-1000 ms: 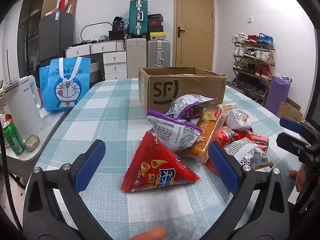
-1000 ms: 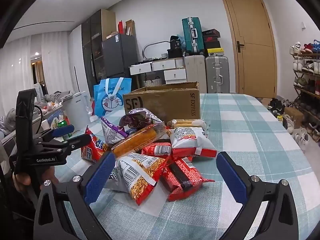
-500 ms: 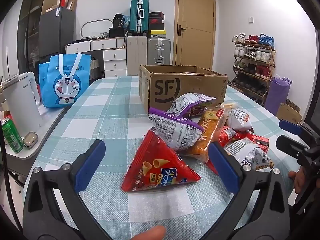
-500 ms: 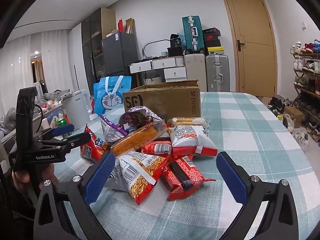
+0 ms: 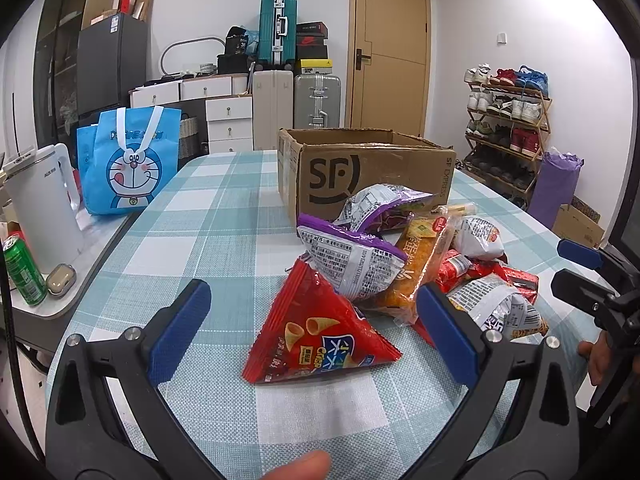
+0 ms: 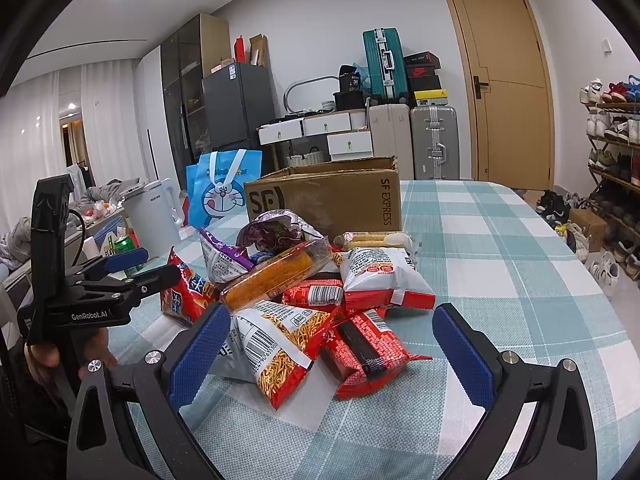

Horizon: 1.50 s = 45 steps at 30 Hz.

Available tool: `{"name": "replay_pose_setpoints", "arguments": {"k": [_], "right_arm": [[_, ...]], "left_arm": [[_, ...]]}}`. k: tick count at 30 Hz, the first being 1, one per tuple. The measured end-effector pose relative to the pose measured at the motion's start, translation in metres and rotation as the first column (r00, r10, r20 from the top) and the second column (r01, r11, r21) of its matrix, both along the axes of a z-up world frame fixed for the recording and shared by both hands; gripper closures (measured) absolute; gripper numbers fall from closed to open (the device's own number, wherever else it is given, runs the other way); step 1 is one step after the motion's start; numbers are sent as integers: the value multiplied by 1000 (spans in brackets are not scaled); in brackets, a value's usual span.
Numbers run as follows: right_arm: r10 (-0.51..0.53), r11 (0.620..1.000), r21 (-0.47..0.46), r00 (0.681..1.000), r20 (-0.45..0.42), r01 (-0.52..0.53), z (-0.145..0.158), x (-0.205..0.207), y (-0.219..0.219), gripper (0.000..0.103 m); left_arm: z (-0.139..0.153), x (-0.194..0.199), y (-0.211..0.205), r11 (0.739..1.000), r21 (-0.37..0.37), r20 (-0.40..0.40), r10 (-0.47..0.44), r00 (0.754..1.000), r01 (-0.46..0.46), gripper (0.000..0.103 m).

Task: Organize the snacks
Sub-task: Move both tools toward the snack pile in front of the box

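Note:
A heap of snack packets lies on the checked tablecloth in front of an open SF cardboard box (image 5: 372,172) (image 6: 332,200). Nearest my left gripper (image 5: 314,332) is a red triangular crisp bag (image 5: 316,340), framed by its open blue fingers. Behind it sit a purple-and-white bag (image 5: 352,256) and a long orange packet (image 5: 416,272) (image 6: 276,276). My right gripper (image 6: 328,356) stands open around a noodle-snack bag (image 6: 276,352) and a red brick-pattern packet (image 6: 368,352). Each gripper shows in the other's view, the right one (image 5: 576,268) and the left one (image 6: 136,268), both open.
A blue cartoon tote bag (image 5: 128,160), a white kettle (image 5: 40,208) and a green can (image 5: 22,276) stand on a side counter to the left. Suitcases, drawers and a door are behind the table. A shoe rack (image 5: 508,132) lines the right wall.
The left wrist view has shifted slightly, with the scene sitting a little lower and closer. The snacks and both grippers' openings are unchanged.

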State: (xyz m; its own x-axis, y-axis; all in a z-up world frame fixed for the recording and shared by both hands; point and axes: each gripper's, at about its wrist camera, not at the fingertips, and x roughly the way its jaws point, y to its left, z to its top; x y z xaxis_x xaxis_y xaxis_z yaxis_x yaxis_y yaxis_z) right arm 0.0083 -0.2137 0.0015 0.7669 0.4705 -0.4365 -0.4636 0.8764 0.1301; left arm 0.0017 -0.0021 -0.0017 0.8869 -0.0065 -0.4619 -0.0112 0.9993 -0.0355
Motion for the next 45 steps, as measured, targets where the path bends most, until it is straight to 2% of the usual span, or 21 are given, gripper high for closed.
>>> {"name": "replay_pose_setpoints", "arguments": {"k": [33,45], "right_arm": [[3,999,-54,1000,15,-2,1,-2,8,0],[4,997,-82,1000,1,-4,0,-3,16,0]], "left_arm": [[0,1,4,1000,4,-6,1,1000,-1,0],[-1,-1,24,1000,-14,-34,27,999,-27,0]]}}
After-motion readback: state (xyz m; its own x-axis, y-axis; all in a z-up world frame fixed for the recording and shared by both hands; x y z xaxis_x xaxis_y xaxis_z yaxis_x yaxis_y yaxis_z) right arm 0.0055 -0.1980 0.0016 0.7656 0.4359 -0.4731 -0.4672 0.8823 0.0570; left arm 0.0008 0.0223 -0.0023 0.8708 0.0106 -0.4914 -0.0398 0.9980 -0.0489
